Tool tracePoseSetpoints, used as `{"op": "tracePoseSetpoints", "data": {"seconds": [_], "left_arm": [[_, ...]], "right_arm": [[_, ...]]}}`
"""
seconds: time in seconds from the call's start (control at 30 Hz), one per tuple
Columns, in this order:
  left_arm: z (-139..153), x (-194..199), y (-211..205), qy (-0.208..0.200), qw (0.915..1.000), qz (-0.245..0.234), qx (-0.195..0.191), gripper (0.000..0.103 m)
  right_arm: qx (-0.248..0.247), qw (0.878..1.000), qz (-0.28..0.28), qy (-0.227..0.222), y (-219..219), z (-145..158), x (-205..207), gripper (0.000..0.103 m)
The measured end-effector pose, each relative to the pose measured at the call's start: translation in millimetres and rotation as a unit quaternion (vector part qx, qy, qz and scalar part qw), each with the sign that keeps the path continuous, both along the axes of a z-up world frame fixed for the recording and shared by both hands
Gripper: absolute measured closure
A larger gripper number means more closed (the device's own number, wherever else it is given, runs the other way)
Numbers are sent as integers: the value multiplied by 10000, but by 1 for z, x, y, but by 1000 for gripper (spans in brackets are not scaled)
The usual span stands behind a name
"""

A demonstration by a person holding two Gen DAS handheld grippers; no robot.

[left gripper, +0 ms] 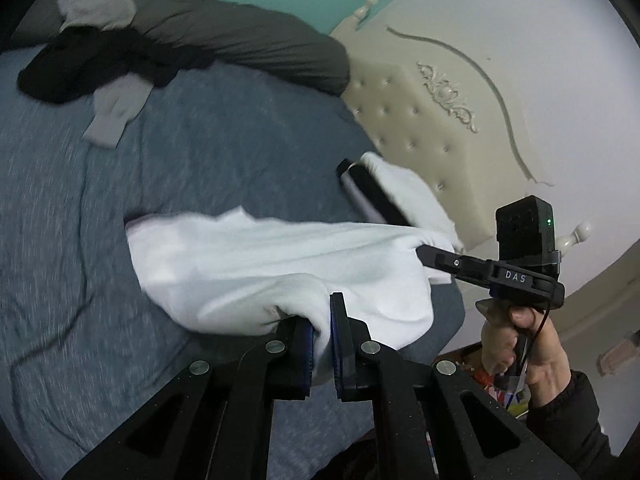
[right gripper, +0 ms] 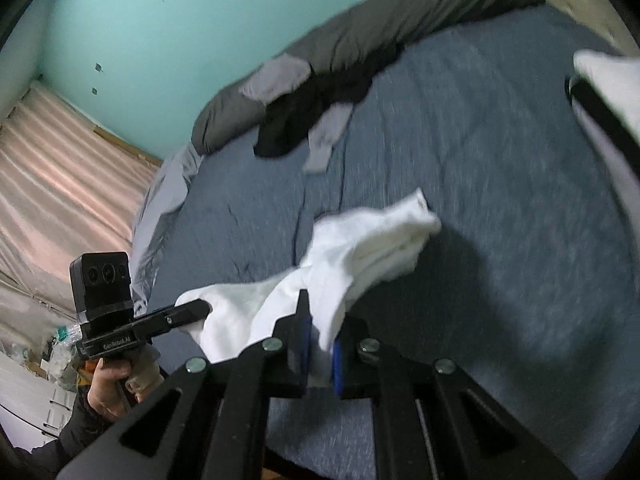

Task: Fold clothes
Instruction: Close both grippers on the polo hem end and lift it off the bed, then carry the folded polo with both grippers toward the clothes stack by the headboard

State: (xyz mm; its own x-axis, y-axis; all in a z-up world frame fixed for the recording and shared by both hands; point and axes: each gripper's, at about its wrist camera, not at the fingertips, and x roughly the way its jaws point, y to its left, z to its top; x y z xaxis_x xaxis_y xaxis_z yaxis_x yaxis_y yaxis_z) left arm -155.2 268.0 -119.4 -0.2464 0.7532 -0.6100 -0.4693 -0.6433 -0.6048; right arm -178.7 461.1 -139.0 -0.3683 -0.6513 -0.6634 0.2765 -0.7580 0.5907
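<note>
The white cloth (left gripper: pixel 256 264) hangs in the air between the two grippers, lifted off the bed (left gripper: pixel 120 200), most likely so it can be spread or doubled over without dragging on the cover; its far end trails ahead of the left gripper (left gripper: pixel 320 336) and sags toward the bed; the left gripper's jaws are closed tight on a bunched edge of it, the fabric squeezed between the blue pads; the right gripper (right gripper: pixel 320 356) is likewise clamped on another part of the same cloth, so the span between them carries the weight; whether it is a towel or a garment I cannot tell, and motion blur hides its folds; well ahead of both grippers a dark pile (left gripper: pixel 100 64) with grey pieces lies against the grey bolster (left gripper: pixel 248 36), seemingly laundry kept clear of the working space.
</note>
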Motion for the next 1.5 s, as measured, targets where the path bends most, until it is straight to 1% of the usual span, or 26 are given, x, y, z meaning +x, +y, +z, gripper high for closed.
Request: {"op": "tracePoseSetpoints", "data": {"seconds": [0.1,0.27,0.47,0.6,0.9,1.17,1.33,1.5], "left_arm": [[21,-16,17,125,9999,-51,-22,96],[58,-43,47,338,9993,-134,-70,96],[88,-67,78,427,9988,-232,14,96],[108,-78,108,512,9980,-361,90,96],[156,-99,192,786,9949,-607,194,96],[188,-123,271,924,9929,-700,269,96],[205,-142,323,1035,9913,-781,241,96],[211,-156,367,1085,9903,-848,206,96]], "right_arm": [[7,9998,-3,194,6,28,-16,96],[46,9990,-22,435,21,64,-40,96],[42,9976,-110,677,47,104,-67,96],[78,9962,-212,846,70,131,-77,96],[173,9907,-576,1221,145,180,-93,96],[166,9833,-848,1602,209,222,-129,96],[202,9776,-1107,1781,257,239,-152,96],[219,9715,-1292,1974,294,248,-171,96]]}}
